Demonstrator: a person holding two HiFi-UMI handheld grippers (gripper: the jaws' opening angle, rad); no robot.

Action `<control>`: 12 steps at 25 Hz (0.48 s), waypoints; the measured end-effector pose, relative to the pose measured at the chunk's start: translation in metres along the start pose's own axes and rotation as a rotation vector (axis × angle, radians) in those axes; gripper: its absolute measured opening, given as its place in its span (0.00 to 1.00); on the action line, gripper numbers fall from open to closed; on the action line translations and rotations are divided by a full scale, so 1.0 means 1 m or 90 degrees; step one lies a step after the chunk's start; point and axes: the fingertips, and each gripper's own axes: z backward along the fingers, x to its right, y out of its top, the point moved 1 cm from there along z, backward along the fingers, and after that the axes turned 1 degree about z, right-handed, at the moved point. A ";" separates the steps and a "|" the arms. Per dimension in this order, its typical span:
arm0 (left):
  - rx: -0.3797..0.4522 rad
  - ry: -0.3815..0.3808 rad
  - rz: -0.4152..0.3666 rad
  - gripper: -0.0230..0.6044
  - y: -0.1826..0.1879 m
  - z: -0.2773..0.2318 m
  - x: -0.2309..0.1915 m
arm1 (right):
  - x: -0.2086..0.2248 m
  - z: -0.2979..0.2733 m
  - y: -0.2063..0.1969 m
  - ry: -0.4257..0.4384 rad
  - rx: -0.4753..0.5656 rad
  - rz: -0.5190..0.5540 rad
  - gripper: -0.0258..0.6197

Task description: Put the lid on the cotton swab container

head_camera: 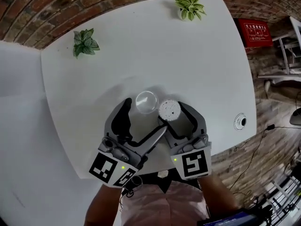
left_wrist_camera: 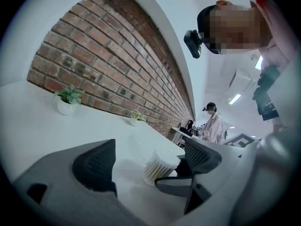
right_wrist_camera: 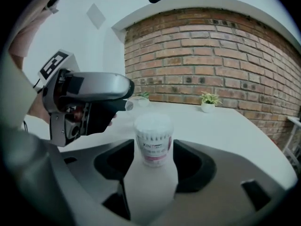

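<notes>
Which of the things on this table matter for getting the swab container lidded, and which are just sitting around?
For the job:
- round clear plastic lid
- cylindrical plastic cotton swab container, full of white swabs

Just lying about:
- small green potted plant, far left
- small green potted plant, far edge

The white worktop (head_camera: 141, 41) carried a clear container (head_camera: 168, 109) of white swabs with a pink-and-white label; the lid (head_camera: 146, 102) beside it was clear. The left tool (head_camera: 143, 117) and right tool (head_camera: 175, 116) were grey, black-padded, with black-and-white square markers.
</notes>
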 end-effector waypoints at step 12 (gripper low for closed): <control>-0.005 -0.083 -0.010 0.82 0.004 -0.008 0.024 | 0.000 -0.002 -0.003 -0.011 -0.007 0.018 0.41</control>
